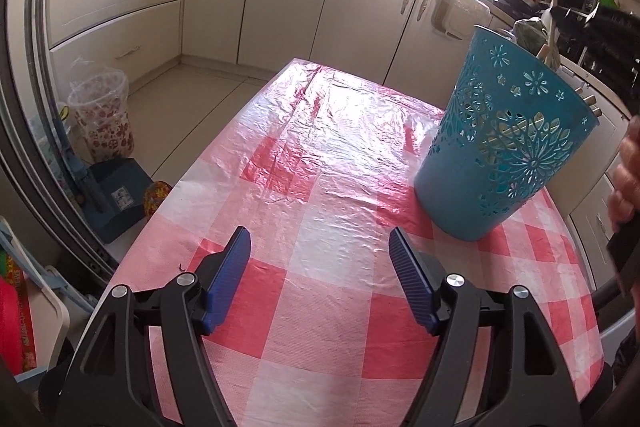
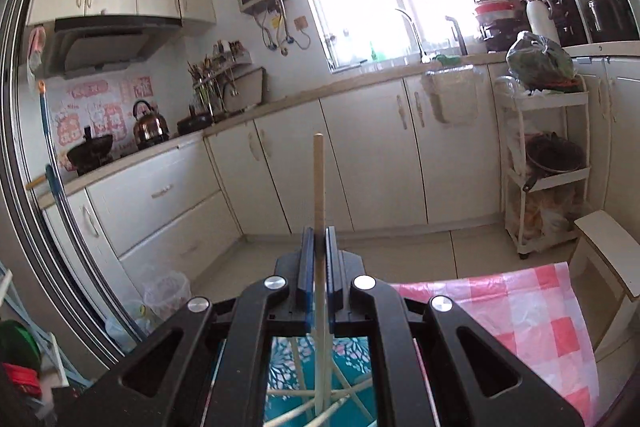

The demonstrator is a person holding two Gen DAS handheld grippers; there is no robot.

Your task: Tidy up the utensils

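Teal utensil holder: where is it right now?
In the left wrist view the teal utensil holder stands on the checked tablecloth, right of and beyond the open left tool. It also shows directly beneath the right tool.

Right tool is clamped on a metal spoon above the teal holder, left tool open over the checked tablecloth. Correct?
Not quite: the right tool is clamped on a wooden chopstick, not a metal spoon, as the right wrist view shows. The rest holds: the teal holder sits below it, and the left tool is open over the checked tablecloth.
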